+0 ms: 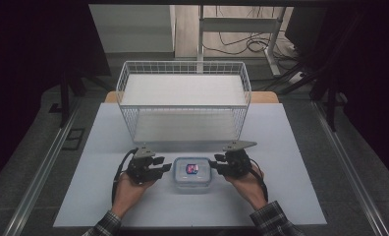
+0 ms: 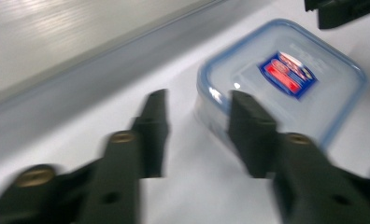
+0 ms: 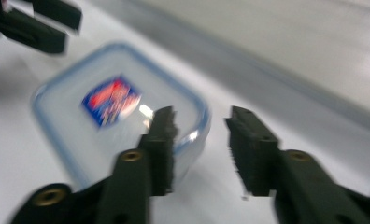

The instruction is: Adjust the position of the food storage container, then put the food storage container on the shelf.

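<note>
A clear plastic container (image 1: 192,173) with a blue-rimmed lid and a red and blue label lies flat on the white tabletop (image 1: 286,147), between my two hands. My left gripper (image 1: 165,164) is just left of it, jaws apart, with nothing between them. In the left gripper view the container (image 2: 286,79) lies beyond the left gripper (image 2: 199,105), its near corner behind one jaw. My right gripper (image 1: 213,163) stands just right of the container, also open. In the right gripper view the container (image 3: 113,112) lies behind one jaw of the right gripper (image 3: 202,119), which grips nothing.
A white wire basket (image 1: 182,65) stands at the back of the table, behind the container. Dark floor and cables lie beyond the table's edges.
</note>
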Action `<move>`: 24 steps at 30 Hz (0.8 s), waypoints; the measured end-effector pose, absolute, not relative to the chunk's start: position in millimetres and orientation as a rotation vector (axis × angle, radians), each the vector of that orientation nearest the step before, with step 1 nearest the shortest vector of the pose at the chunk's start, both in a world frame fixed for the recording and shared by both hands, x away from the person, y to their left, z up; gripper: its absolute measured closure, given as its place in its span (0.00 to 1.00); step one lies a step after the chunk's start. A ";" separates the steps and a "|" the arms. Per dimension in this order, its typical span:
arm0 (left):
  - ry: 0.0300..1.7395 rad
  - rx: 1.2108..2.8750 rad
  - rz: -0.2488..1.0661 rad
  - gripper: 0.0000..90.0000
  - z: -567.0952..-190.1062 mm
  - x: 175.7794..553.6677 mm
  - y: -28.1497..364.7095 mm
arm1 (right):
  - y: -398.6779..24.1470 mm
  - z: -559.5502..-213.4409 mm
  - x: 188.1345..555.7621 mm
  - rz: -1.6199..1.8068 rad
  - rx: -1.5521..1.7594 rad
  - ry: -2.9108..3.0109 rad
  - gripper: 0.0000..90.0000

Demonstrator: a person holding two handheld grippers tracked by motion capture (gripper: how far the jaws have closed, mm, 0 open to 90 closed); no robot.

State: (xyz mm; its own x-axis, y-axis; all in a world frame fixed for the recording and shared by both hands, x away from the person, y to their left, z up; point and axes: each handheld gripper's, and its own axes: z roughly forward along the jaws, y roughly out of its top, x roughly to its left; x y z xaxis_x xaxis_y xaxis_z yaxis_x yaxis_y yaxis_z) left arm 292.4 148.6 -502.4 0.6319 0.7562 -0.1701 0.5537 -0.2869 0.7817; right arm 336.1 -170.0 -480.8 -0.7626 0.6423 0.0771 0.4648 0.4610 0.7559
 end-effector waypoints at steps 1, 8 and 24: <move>1.032 1.967 0.293 0.50 -502.5 288.1 151.9 | -172.4 -482.1 331.4 1.176 0.956 2.497 0.59; 1.062 1.955 0.274 0.16 -513.1 268.5 164.1 | -189.5 -491.7 310.1 1.197 1.010 2.497 0.23; 0.980 1.981 0.173 0.12 -505.9 298.9 128.5 | -172.7 -488.5 313.2 1.161 1.045 2.584 0.08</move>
State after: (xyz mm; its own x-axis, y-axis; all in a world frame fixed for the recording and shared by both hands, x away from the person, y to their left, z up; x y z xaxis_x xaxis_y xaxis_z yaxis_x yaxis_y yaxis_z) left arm 298.9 128.5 -505.9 0.6769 0.6956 -0.2409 0.5707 -0.2892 0.7686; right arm 313.2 -172.7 -488.5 -0.7538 0.6370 0.1611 0.5435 0.4667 0.6977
